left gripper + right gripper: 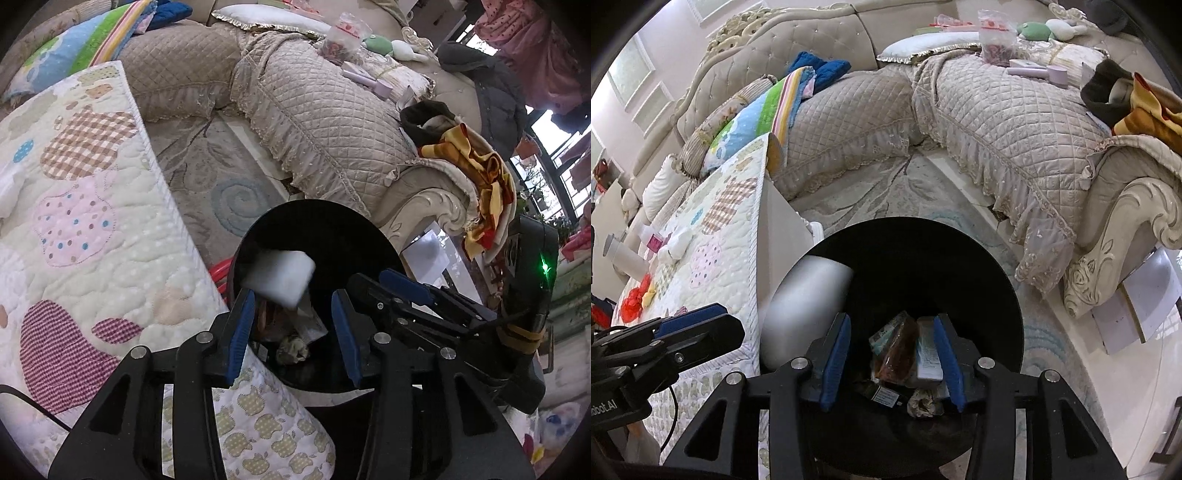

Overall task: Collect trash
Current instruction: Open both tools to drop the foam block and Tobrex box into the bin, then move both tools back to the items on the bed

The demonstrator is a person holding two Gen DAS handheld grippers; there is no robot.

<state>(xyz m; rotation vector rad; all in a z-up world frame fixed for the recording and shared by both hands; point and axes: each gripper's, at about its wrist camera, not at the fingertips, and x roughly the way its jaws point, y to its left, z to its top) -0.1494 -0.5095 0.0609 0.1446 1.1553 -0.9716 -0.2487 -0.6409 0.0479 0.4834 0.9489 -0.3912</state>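
Left gripper, bottom centre of its view: matte black plastic arms, flat blue rubbery pads, jaws apart, nothing clamped. Just above the pads a blurred white rectangular piece, soft-looking, sits in front of the bin's mouth, touching neither pad.

Right gripper, bottom centre of its own view: same build, jaws apart, empty. A blurred pale grey rounded object sits up-left of its left pad, free of it, over the bin's left rim.

Black round bin under both grippers, smooth dark wall. Trash inside: crinkly brown wrapper, small printed boxes, a crumpled wad at the bottom.

Left of the bin, a quilted patchwork cover, cream, with checked and dotted patches, stitched and puffy. Upper half of both frames: beige diamond-quilted sofa with lace trim and a carved cream armrest, clothes and cushions on it. Floor rug pale grey with blue swirl, glossy tile at the right edge.
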